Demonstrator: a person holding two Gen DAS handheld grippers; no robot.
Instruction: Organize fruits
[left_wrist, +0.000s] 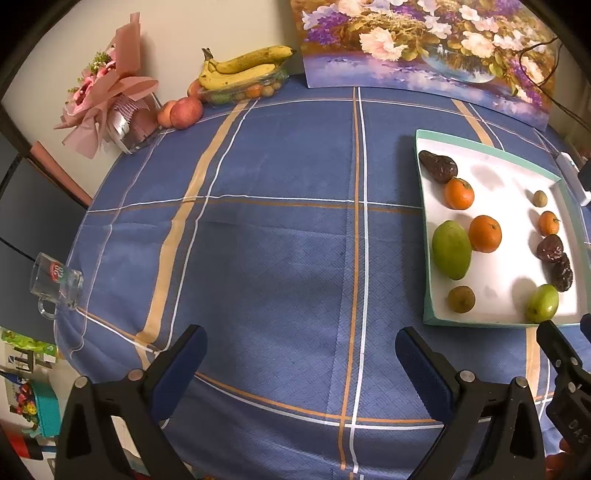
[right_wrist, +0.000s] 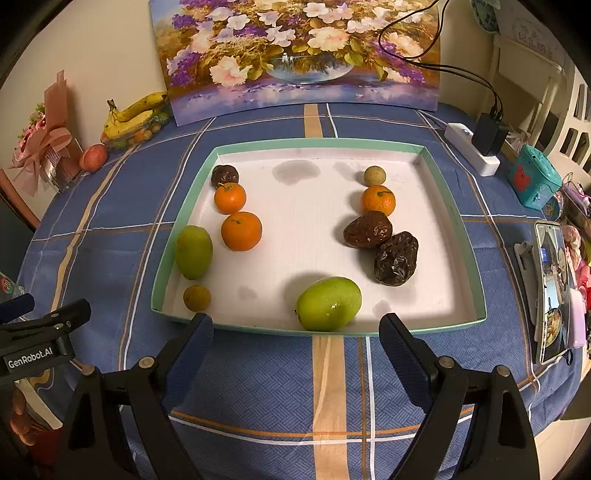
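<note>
Glossy green fruit (right_wrist: 328, 304) just inside white tray's (right_wrist: 448, 236) near rim.

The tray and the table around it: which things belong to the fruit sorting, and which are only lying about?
Belong to the job:
tray
three oranges
two green fruits
three dark wrinkled fruits
two small brownish round fruits
right claw, open

Lying about:
flower painting
bouquet
glass mug
phone
power strip
</note>
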